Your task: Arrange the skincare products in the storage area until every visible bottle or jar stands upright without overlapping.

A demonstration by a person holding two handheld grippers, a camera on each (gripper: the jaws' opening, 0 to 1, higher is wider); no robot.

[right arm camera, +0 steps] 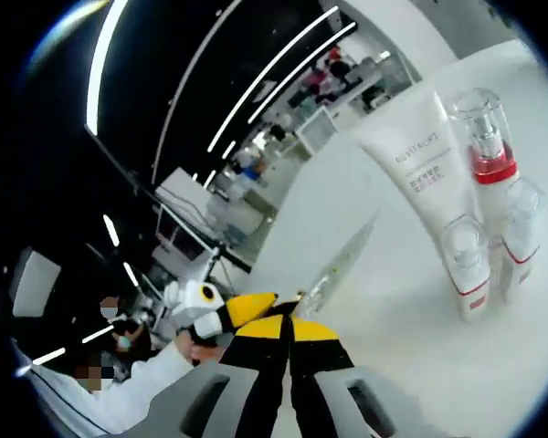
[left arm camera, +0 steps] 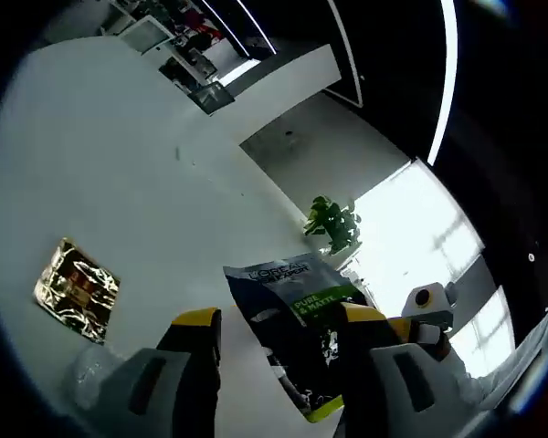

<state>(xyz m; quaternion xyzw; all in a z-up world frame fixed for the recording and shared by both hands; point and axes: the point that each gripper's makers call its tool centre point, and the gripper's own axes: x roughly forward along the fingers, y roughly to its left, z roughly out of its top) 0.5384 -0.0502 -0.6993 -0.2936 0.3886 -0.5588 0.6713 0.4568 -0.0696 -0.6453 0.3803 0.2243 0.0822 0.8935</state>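
A dark L'Oreal sachet [left arm camera: 288,306] with a green band hangs face-on between the wide-apart jaws of my left gripper [left arm camera: 279,319], which is open. In the right gripper view the same sachet [right arm camera: 342,260] shows edge-on as a thin strip, and my right gripper [right arm camera: 292,321] is shut on its lower end. A white tube [right arm camera: 418,169], a clear bottle with a red band [right arm camera: 486,137] and two small clear-capped bottles [right arm camera: 466,265] [right arm camera: 521,228] stand close together on the white table [right arm camera: 365,356]. A gold foil sachet [left arm camera: 75,288] lies flat on the table.
The right gripper [left arm camera: 427,315] comes in beside my left one, and the left gripper [right arm camera: 205,315] shows in the right gripper view. A person's white sleeve [right arm camera: 119,397] is at the lower left. A potted plant [left arm camera: 333,224] stands beyond the table [left arm camera: 119,164].
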